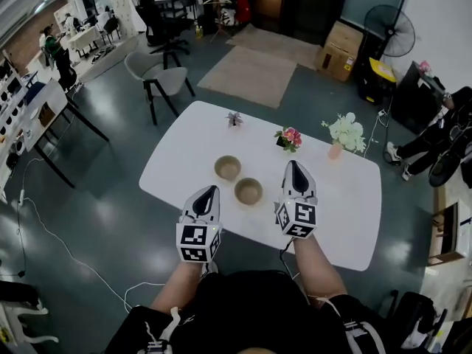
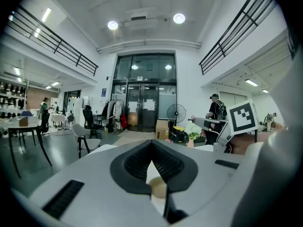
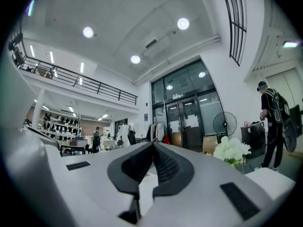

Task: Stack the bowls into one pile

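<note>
Grey pads shut tip to tip on both my claws, holding nothing: left gripper (image 1: 209,192), right gripper (image 1: 293,166). Near bowl (image 1: 248,191) sits on the white table (image 1: 346,220) between the two tips, closer to the left. Far bowl (image 1: 228,167) is just beyond it, not stacked. In the left gripper view, only a tan sliver of bowl shows under the pads; can't tell which bowl.

Bowl 1 (image 1: 228,168), bowl 2 (image 1: 248,192) prob. tan; table (image 1: 346,198) white; jaws blk.

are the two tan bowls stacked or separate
Separate: one tan round bowl sits beside the other tan bowl on the white table, neither inside the other.
</note>
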`<state>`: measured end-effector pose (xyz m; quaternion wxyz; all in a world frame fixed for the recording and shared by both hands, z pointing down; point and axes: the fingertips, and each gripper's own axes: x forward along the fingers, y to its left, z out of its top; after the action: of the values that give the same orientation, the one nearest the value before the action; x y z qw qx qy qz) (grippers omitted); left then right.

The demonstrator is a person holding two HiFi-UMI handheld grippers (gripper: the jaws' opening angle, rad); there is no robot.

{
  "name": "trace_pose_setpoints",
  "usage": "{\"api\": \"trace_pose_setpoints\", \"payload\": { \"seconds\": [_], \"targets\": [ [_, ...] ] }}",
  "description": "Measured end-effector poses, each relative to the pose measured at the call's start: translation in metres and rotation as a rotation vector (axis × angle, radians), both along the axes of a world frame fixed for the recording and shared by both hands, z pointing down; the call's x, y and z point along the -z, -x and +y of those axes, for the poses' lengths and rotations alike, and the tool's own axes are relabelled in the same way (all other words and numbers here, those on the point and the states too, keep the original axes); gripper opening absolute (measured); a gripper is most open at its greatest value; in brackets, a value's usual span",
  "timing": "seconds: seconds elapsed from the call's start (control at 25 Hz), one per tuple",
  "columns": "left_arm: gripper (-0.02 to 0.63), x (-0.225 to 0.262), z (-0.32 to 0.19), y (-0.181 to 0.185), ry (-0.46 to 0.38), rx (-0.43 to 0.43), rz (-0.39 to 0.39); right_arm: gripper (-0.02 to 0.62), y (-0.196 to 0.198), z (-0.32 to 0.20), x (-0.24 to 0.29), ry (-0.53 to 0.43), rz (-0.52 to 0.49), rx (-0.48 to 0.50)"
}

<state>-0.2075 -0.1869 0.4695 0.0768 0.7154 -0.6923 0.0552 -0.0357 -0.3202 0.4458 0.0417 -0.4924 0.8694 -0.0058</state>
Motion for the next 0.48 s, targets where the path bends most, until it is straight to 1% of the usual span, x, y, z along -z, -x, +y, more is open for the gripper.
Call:
{"api": "trace_pose_setpoints", "payload": {
  "seconds": [0.08,0.16,0.32,0.48],
  "targets": [
    [0.014,0.003,-0.003,-0.006,-0.010,-0.014,0.006,0.015,-0.008,0.011,0.012,-0.027,-0.011,-0.003],
    [0.014,0.005,-0.006,-0.011,-0.017,-0.028,0.011,0.015,-0.016,0.019,0.016,-0.033,-0.019,-0.006],
    [0.014,0.007,-0.014,-0.020,-0.027,-0.050,0.018,0.015,-0.026,0.024,0.011,-0.014,-0.024,-0.016],
    [0.014,0.006,-0.016,-0.031,-0.020,-0.065,0.020,0.015,-0.035,0.028,0.003,0.006,-0.014,-0.020]
  ]
}}
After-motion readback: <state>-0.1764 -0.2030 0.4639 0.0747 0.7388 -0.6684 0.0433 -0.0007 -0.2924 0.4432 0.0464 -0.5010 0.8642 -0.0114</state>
